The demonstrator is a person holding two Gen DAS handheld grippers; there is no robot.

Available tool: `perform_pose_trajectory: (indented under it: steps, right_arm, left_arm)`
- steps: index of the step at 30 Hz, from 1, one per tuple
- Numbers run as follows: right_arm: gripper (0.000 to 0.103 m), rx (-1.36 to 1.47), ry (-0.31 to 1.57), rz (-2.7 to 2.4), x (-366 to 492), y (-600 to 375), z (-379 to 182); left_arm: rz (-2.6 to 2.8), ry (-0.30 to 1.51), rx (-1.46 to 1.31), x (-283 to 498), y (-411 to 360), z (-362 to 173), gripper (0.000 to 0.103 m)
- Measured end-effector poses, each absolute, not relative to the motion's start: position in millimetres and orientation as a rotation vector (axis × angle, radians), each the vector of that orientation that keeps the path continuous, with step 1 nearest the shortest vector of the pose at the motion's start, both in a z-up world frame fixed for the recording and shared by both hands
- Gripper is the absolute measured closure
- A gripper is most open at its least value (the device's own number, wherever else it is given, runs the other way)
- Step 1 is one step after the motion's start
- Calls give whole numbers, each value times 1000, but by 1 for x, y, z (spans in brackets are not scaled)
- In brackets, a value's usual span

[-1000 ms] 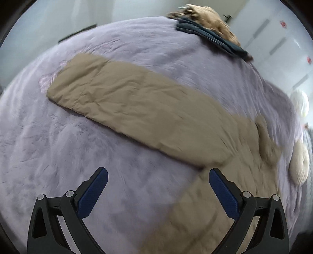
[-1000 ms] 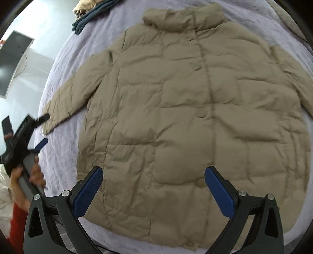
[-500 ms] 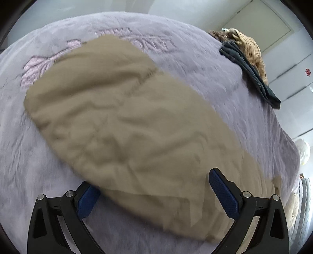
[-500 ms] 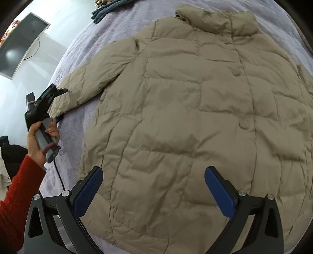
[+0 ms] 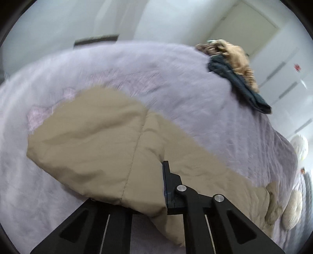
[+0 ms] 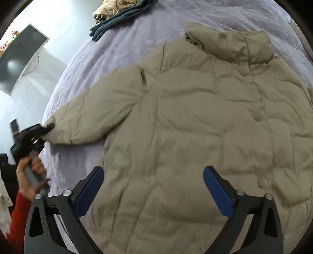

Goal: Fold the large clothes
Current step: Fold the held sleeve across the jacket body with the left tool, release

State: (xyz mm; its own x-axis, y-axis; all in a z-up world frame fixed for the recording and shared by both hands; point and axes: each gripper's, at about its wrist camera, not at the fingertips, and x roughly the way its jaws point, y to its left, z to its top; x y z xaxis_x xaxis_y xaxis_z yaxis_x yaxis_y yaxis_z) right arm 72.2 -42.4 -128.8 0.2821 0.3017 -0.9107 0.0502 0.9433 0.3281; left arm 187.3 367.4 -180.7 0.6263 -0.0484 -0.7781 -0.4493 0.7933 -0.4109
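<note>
A large beige puffer jacket (image 6: 205, 121) lies spread front-up on a lilac bed cover (image 6: 121, 54), collar at the far end. Its left sleeve (image 5: 101, 148) stretches out to the side. My left gripper (image 5: 152, 195) is shut on the sleeve's cuff end; the cloth bunches over the jaws and hides the left finger. It also shows in the right wrist view (image 6: 42, 131), gripping the cuff. My right gripper (image 6: 152, 187) is open and empty, hovering over the jacket's lower front, its blue pads (image 6: 219, 191) apart.
A pile of tan and dark blue clothes (image 5: 234, 74) lies at the bed's far corner, also in the right wrist view (image 6: 121, 17). A monitor (image 6: 17, 58) stands left of the bed. A round cream cushion (image 5: 293, 211) lies at the right edge.
My left gripper moved in onto the sleeve cuff and shut on it. My right gripper drifted toward the jacket's left side, still open.
</note>
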Motion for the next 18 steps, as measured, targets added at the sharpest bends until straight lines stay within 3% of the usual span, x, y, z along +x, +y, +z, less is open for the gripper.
perform_pose_trajectory:
  steps: [2, 4, 5, 11, 18]
  right_arm:
    - [36, 320, 1275, 179, 84, -37, -131]
    - [75, 354, 1269, 197, 97, -33, -136]
    - [81, 379, 1261, 206, 102, -32, -138]
    - [85, 497, 1187, 295, 146, -6, -160]
    - [85, 490, 1287, 329, 165, 31, -210]
  left_arm:
    - [220, 843, -573, 184, 361, -160, 93]
    - [194, 815, -525, 184, 353, -141, 93]
    - [182, 804, -503, 183, 347, -131, 93]
    - [107, 724, -394, 174, 314, -82, 93]
    - [-111, 665, -247, 167, 239, -39, 93]
